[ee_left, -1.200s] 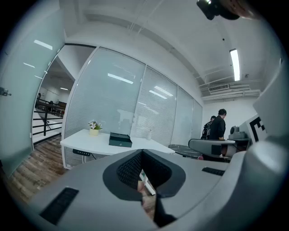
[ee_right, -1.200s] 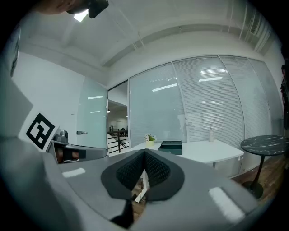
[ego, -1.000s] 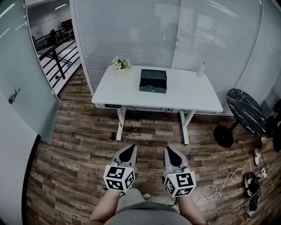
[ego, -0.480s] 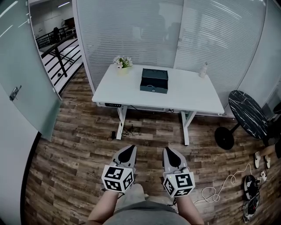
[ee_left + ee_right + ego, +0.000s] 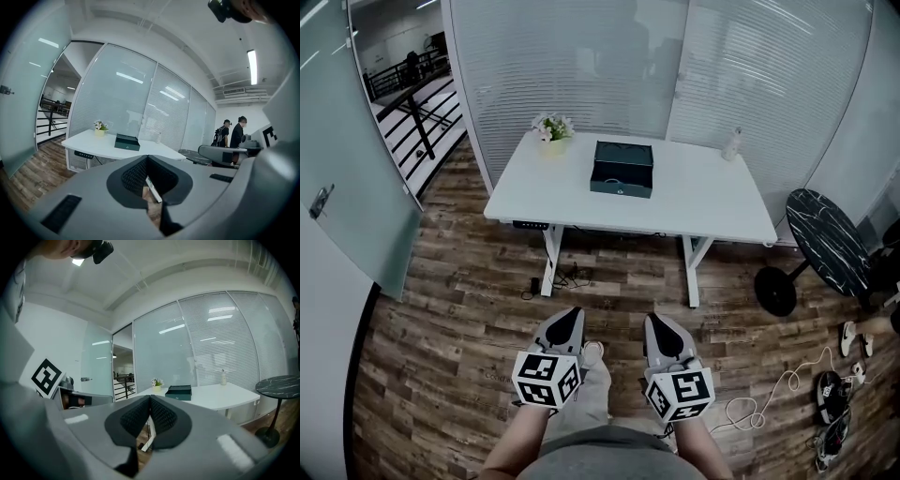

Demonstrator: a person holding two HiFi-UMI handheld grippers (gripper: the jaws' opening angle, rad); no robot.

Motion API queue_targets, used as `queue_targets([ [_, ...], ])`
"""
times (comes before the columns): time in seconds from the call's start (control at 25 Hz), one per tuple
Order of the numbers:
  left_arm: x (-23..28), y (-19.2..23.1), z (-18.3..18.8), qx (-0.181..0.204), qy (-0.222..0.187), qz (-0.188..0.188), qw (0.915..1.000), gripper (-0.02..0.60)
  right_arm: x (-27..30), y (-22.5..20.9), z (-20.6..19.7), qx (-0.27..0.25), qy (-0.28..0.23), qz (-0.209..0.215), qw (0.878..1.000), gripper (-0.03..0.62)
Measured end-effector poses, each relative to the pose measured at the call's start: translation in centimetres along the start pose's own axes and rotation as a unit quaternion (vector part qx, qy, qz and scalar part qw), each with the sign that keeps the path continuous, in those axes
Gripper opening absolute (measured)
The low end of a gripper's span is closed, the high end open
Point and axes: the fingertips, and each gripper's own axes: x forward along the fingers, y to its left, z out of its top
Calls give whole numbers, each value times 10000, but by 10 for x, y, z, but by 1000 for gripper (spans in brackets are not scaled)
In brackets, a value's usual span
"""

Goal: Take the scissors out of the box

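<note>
Since the earlier frame, the white desk (image 5: 703,202) and the dark green box (image 5: 622,169) are being shown slightly further left in the head view, and a light shoe (image 5: 591,352) is now being seen on the wood floor (image 5: 459,309) between the two grippers.

In the head view, the left gripper (image 5: 568,314) and the right gripper (image 5: 657,320) are being held side by side, low in the picture and well apart from the desk. The closed box is being carried by the desk near its middle, with a flower pot (image 5: 553,128) at the far left corner and a bottle (image 5: 731,145) at the far right. A round black side table (image 5: 830,239) is being seen to the right of the desk.

In the left gripper view, the left gripper (image 5: 146,157) is being kept clenched, pads together with nothing between them. The box (image 5: 127,142) is being seen far ahead on the desk (image 5: 89,143).

In the right gripper view, the right gripper (image 5: 150,397) is likewise being kept clenched on nothing. The box (image 5: 179,392) is being seen on the desk (image 5: 220,397) beyond its tips.

The scissors are not being shown by any view.
</note>
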Motion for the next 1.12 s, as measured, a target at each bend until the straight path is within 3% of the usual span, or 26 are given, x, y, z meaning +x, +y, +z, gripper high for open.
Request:
queue_targets([
  [1.12,287,127,95,273,94,-231,9993,6,293,-131,27,-117,144,-75,9998,9],
])
